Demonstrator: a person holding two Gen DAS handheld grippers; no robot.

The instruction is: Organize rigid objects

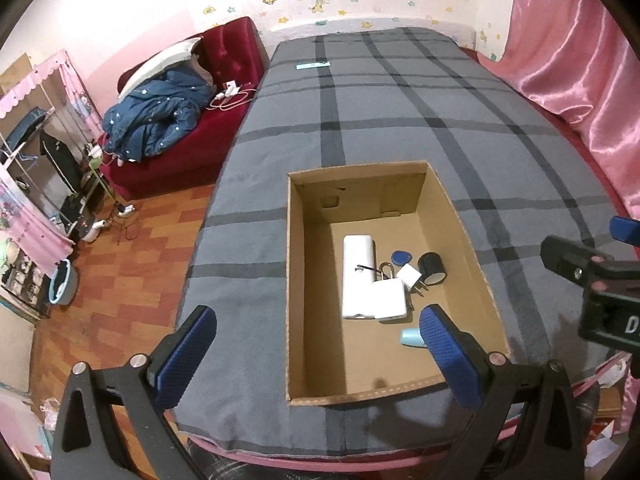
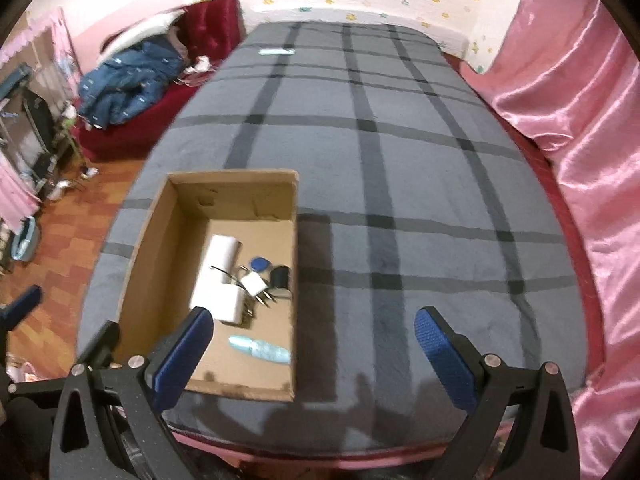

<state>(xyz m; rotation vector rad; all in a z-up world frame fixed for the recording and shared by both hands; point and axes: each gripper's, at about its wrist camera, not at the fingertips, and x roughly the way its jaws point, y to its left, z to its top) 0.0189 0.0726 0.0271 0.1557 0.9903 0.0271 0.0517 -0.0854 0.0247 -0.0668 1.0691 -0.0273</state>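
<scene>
Two sets of tongs, left tongs and right tongs, both gape wide and empty above the near edge of the bed. The cardboard box holds the gathered items. One teal, phone-like slab, blurred, lies far ahead, long axis crosswise, roughly equidistant from both.

Both wrist views high at bed's near end, angled down; left over cardboard box, right beside it; box shared.
</scene>
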